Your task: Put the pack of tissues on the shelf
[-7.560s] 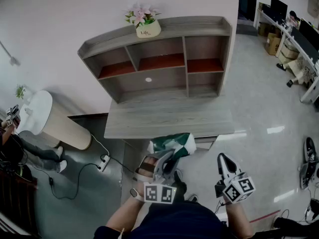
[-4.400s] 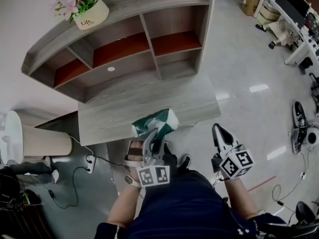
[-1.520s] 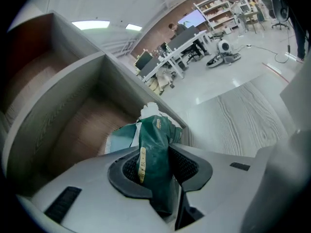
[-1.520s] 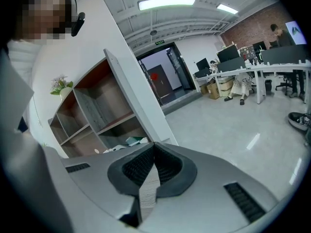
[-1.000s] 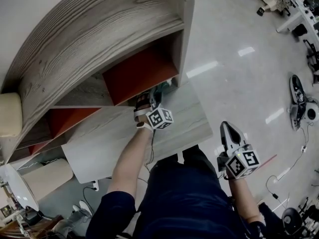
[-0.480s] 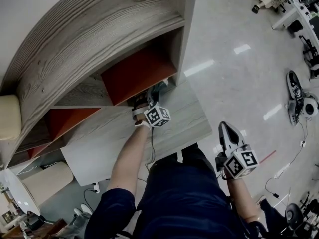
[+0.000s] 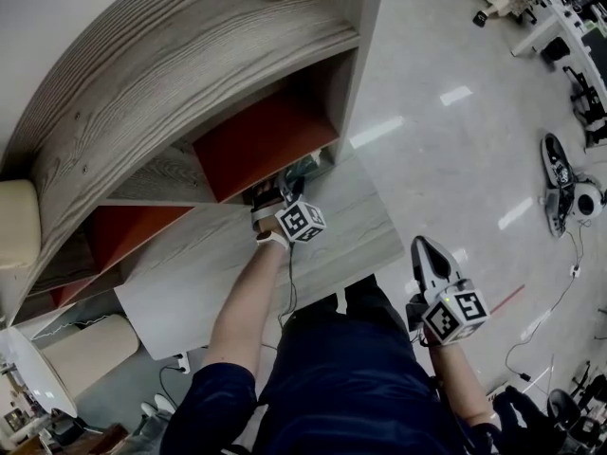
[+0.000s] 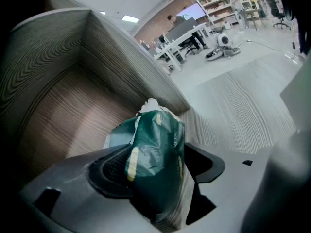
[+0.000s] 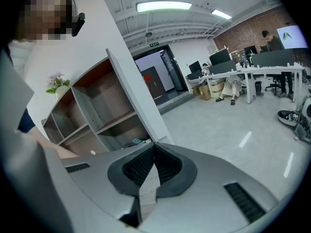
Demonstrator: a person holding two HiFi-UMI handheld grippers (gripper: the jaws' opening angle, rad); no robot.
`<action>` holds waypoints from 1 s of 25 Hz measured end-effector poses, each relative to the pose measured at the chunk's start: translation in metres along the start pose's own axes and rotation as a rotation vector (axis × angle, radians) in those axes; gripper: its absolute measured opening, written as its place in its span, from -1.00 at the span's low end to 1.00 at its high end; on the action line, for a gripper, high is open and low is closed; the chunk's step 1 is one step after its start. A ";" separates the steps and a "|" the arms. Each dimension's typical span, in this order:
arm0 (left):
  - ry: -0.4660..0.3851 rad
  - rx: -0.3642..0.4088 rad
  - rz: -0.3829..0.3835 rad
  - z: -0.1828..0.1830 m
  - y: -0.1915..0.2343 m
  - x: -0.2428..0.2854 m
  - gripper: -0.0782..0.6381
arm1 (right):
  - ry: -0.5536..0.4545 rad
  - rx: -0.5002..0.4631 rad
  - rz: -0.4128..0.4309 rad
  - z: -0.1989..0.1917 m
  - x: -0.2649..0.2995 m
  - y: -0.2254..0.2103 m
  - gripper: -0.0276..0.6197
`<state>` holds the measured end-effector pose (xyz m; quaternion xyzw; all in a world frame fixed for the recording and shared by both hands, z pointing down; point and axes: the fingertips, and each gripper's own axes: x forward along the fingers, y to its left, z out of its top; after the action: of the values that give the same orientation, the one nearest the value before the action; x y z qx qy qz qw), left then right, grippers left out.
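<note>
The left gripper (image 8: 160, 163) has its jaws spread. They have just been opening, and the pack of tissues (image 8: 156, 135) stands between them. The pads seem to have let go of it, with a dark gap showing along the pack's right side.

The pack sits in the lowest compartment at the right end of the shelf (image 8: 73, 106). It is close to that compartment's front edge and beside its right side wall.

The likely risk is in pulling back. The soft wrapper may catch on a pad and be dragged out of the shelf. The pack is standing on end so near the front edge that it could also tip forward off the shelf onto the tabletop (image 7: 356, 226). A straight, slow retreat away from the shelf would probably avoid both.

The pack is dark green crinkled plastic, soft and squashed in the middle, with a pale yellow mark on its left side. A white tuft shows at its top, and a paler patch sits behind its left edge.

The right gripper (image 9: 154, 147) is well apart from the shelf, out beyond the tabletop's front. Its jaws are closed together on nothing.
</note>
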<state>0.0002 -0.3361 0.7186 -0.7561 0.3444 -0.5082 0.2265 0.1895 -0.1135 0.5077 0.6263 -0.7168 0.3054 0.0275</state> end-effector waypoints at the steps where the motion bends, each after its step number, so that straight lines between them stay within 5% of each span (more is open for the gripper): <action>1: -0.001 -0.012 0.006 0.000 0.003 -0.001 0.19 | -0.002 -0.001 0.001 0.000 0.001 0.001 -0.88; 5: -0.035 -0.050 0.028 0.006 0.013 -0.011 0.33 | -0.003 -0.001 0.012 -0.002 0.003 0.008 -0.88; 25: -0.258 -0.245 0.011 0.060 0.040 -0.122 0.34 | -0.034 -0.028 0.074 0.011 0.015 0.030 -0.88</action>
<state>0.0143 -0.2714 0.5931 -0.8351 0.3760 -0.3600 0.1781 0.1627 -0.1305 0.4931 0.6041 -0.7438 0.2856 0.0128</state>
